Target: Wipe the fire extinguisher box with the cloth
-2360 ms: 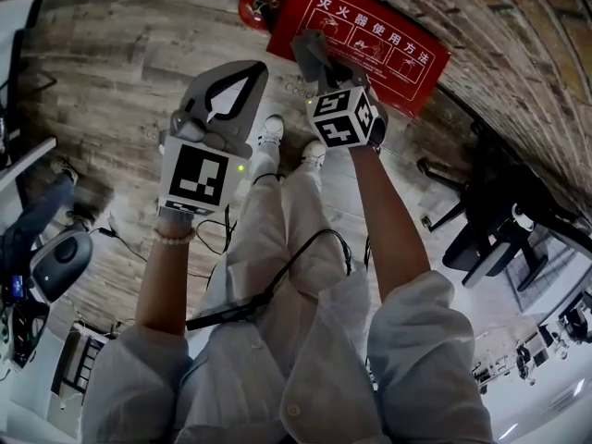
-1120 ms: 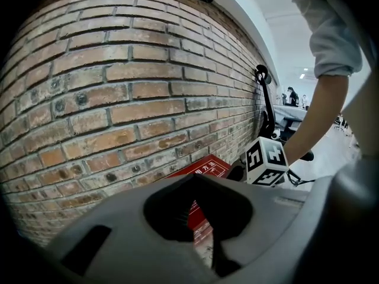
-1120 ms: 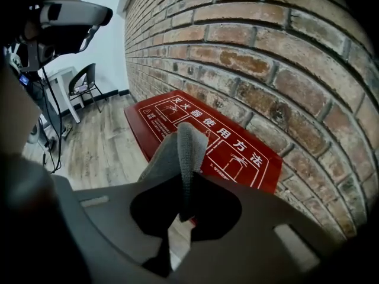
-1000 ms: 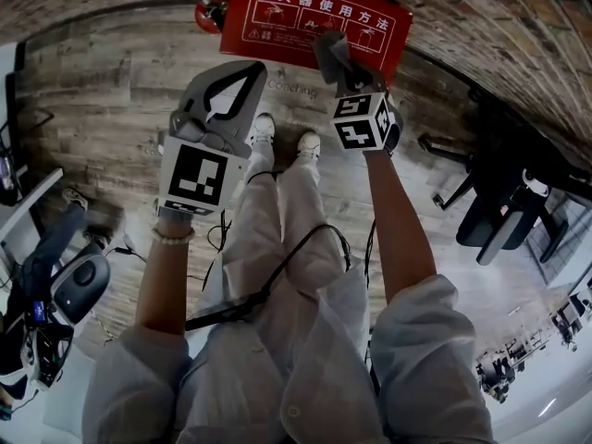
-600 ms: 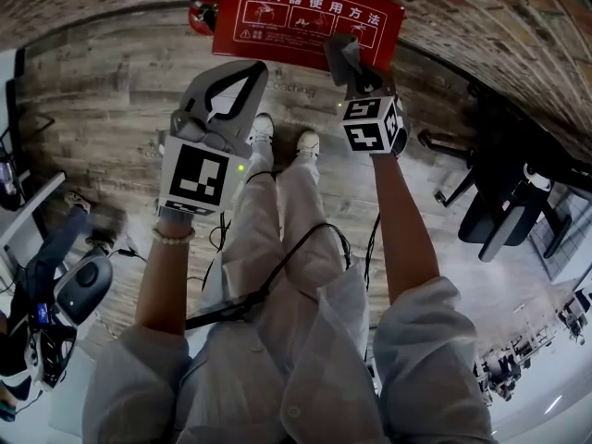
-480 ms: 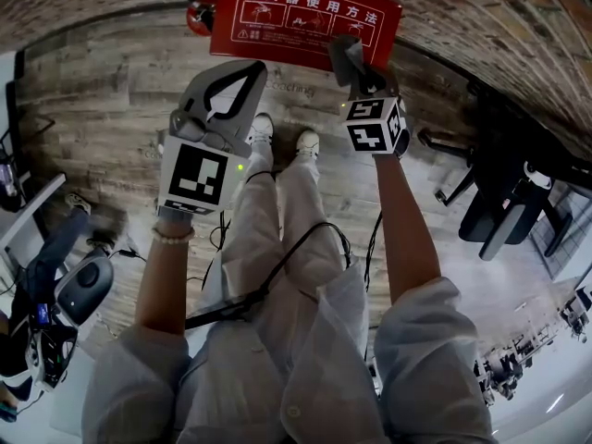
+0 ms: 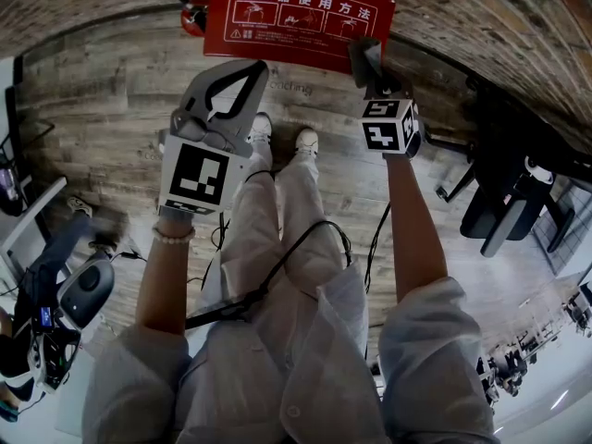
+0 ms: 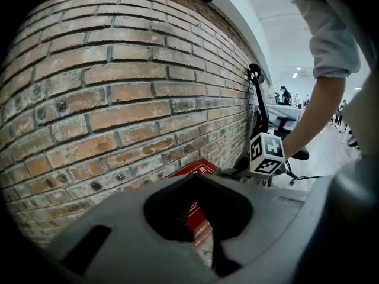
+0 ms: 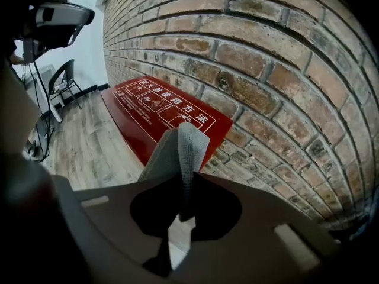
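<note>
At the foot of the brick wall [image 9: 284,70], on the floor [image 7: 111,91], stands the red fire extinguisher box [image 7: 296,21]. Our right tongs [image 7: 370,74] are clamped on the grey cloth [image 9: 185,147], its fold over the box's right end; contact we cannot confirm. Left tongs [image 7: 252,70] are closed and empty, held back over the floor. No wiped stretch shows, so we judge most of the face left. Room: wall tight behind, open floor leftward, a chair [image 7: 504,202] off right.
</note>
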`<action>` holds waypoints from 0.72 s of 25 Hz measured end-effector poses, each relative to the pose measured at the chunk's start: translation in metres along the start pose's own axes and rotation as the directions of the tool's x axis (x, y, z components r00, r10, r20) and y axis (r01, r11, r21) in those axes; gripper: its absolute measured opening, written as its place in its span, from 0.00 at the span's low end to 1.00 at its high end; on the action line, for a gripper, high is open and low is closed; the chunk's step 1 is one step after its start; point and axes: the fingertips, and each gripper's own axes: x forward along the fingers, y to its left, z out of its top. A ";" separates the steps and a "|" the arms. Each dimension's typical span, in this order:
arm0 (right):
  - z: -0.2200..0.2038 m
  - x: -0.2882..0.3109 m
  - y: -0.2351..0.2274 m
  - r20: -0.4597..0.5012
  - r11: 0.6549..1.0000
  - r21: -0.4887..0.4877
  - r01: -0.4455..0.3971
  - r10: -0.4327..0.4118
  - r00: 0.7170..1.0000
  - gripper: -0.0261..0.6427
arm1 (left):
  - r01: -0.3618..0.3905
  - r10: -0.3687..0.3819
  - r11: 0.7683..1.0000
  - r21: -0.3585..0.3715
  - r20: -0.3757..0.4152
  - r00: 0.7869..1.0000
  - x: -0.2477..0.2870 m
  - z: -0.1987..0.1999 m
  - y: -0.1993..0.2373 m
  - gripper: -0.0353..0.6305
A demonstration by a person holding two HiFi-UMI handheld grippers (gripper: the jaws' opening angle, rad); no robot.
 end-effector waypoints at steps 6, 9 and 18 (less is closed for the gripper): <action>-0.003 0.000 -0.004 -0.001 1.000 0.007 0.009 -0.009 1.000 0.07 | 0.001 -0.001 1.000 0.002 -0.002 1.000 -0.001 0.001 -0.003 0.05; -0.002 0.001 -0.004 -0.007 1.000 0.002 0.012 -0.012 1.000 0.07 | -0.001 0.001 1.000 0.006 0.000 1.000 -0.002 0.002 -0.003 0.05; 0.015 -0.042 -0.009 0.064 0.997 0.075 0.027 -0.031 0.997 0.07 | -0.011 0.010 1.000 0.029 0.035 0.999 -0.020 0.034 -0.006 0.05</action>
